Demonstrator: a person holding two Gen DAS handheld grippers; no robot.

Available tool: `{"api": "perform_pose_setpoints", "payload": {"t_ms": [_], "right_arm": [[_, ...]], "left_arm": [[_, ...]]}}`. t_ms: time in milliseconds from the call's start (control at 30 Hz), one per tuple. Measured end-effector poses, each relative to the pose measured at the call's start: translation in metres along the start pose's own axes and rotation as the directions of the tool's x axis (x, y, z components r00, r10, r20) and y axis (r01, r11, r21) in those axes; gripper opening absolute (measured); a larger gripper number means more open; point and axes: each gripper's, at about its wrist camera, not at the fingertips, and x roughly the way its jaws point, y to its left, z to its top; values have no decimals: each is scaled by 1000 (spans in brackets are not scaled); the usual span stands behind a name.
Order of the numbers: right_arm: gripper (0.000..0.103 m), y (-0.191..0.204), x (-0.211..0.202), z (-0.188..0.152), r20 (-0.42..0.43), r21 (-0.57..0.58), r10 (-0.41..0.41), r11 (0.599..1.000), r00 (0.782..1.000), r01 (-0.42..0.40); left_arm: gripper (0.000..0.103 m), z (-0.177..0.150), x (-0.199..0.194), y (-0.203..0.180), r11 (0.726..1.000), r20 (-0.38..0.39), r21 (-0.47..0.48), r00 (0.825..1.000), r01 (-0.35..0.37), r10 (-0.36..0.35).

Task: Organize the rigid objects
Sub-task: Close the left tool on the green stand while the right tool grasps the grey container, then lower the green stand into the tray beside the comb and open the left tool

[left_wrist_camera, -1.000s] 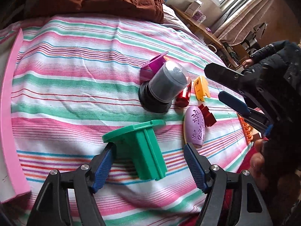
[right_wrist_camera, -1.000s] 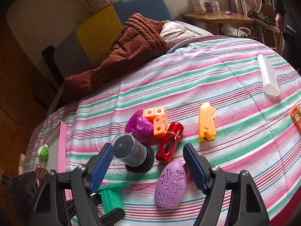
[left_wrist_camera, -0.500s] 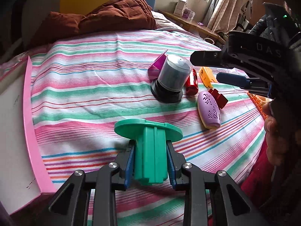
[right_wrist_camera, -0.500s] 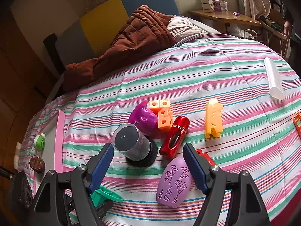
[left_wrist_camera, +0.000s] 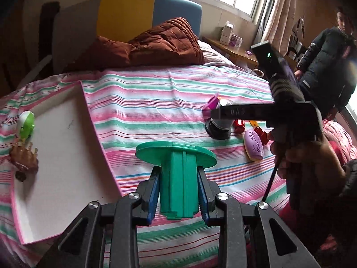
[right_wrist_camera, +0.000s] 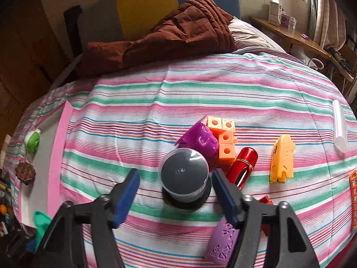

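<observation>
A striped bed (left_wrist_camera: 156,102) is carrying the clutter; the left gripper (left_wrist_camera: 178,192) is clamping the green spool (left_wrist_camera: 178,174); the right gripper (right_wrist_camera: 176,192), spread wide, is straddling the grey canister (right_wrist_camera: 185,174), risking toppling it.

The left wrist view looked forward along its hand-held gripper (left_wrist_camera: 178,192) from low over the near edge of the bed (left_wrist_camera: 156,93), facing the headboard and window, with the pink-rimmed tray (left_wrist_camera: 67,147) close at its left. The right wrist view sat further right and nearer the toys, facing the same way. Both views shared the striped bedspread, the brown quilt (right_wrist_camera: 178,29), the grey cylinder (right_wrist_camera: 184,175) and the tray.
</observation>
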Motion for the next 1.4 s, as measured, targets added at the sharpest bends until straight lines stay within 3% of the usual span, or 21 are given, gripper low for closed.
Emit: {"api": "perform_pose_setpoints", "payload": {"t_ms": [200, 367, 1200, 1400], "right_arm": [[43, 16, 8, -6, 6, -110, -52, 993, 999, 52], [44, 11, 7, -6, -4, -84, -11, 996, 1000, 11], [43, 19, 8, -8, 18, -129, -49, 990, 999, 51], [43, 21, 8, -9, 22, -140, -60, 988, 998, 63]], "left_arm": [[31, 0, -29, 42, 991, 41, -77, 993, -108, 112], [31, -9, -31, 68, 977, 22, -125, 984, -172, 176], [31, -29, -38, 128, 940, -22, -239, 969, -244, 246], [31, -32, -34, 147, 923, -44, -261, 958, -284, 283]]}}
